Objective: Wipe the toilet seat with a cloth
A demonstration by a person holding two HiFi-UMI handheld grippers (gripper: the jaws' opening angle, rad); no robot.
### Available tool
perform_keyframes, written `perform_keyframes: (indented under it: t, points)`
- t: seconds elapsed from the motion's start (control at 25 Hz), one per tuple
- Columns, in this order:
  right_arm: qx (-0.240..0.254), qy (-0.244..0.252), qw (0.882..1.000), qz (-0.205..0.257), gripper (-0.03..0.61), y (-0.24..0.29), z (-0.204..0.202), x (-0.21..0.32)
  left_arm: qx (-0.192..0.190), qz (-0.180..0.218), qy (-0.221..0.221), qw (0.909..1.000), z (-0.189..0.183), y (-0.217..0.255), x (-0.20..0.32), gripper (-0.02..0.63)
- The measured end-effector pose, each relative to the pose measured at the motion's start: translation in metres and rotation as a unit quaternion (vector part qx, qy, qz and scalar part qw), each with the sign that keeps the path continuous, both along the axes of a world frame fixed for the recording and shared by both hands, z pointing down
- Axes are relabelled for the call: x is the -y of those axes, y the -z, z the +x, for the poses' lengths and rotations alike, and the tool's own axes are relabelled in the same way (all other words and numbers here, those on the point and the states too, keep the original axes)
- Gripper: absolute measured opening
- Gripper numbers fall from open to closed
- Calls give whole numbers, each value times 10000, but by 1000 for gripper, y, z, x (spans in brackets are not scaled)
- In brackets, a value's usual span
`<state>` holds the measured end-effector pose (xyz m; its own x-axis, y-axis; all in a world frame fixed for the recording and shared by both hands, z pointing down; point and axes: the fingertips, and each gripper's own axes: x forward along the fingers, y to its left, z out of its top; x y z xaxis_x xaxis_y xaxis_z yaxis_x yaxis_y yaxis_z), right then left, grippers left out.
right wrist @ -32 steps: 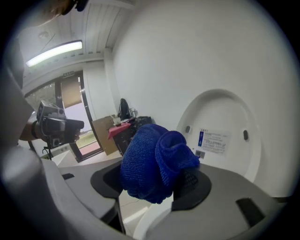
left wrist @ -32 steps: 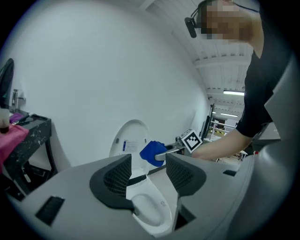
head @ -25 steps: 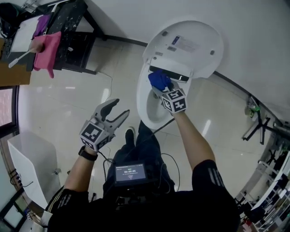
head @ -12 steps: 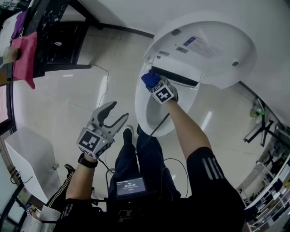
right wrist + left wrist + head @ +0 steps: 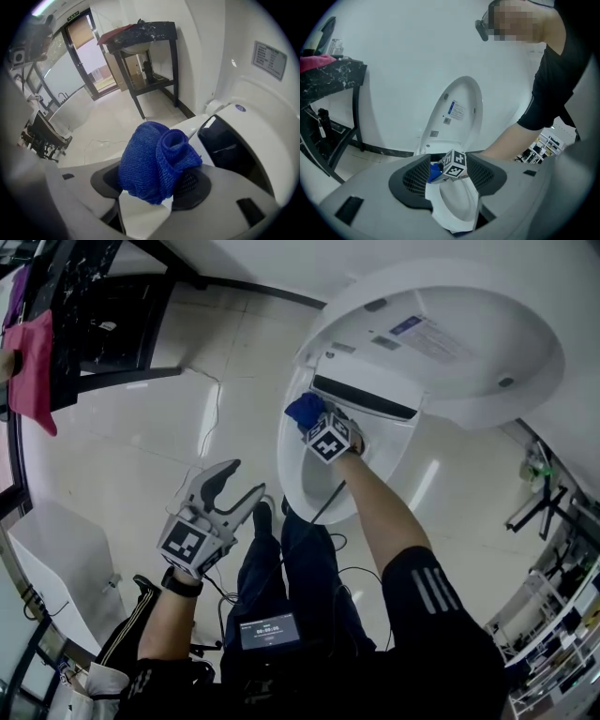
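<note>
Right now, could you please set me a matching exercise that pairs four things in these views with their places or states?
Things:
1. blue cloth
2. left gripper
3. toilet lid
4. pink cloth

Places or states:
A. raised upright
B. hanging at the far left of the head view
C. clamped in the right gripper
D. open, holding nothing

Pairs: 1-C, 2-D, 3-A, 4-B

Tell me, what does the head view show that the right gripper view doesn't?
Only the head view shows the left gripper, open and empty above the floor, and the person's legs. Only the right gripper view shows a bright doorway across the room. Both show the blue cloth clamped in the right gripper at the white toilet.
</note>
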<state>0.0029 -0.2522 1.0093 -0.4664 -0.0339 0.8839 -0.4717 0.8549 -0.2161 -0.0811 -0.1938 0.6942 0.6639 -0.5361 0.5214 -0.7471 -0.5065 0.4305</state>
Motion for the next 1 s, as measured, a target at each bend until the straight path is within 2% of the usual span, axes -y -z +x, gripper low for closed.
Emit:
perform_keyframes:
  t: [0.12,0.28,0.44,0.72,0.84,1.0]
  points:
    - [-108,161,9997,-118,275,-6,-1,-22,37,181,-230,9996,0,-3,-3,235]
    - [-79,339,9990,-289,275,-5,-12,-53,3,177,-281,9994,3,0,-3,235]
    - [-66,383,9979,-521,275,-11,-18,-84,-48,4,-62,10000,7,8,1,235]
    - [37,503,9941,-959,275,-13,-24,-109,-27,44,-91,9999,4,12,-8,235]
    - [192,333,9953,-889,274,0,-27,-92,2,124,-92,9999,1,20,-12,235]
    - [546,-210,9948,-835,273,25,-28,-80,58,304,-165,9994,-6,32,-19,235]
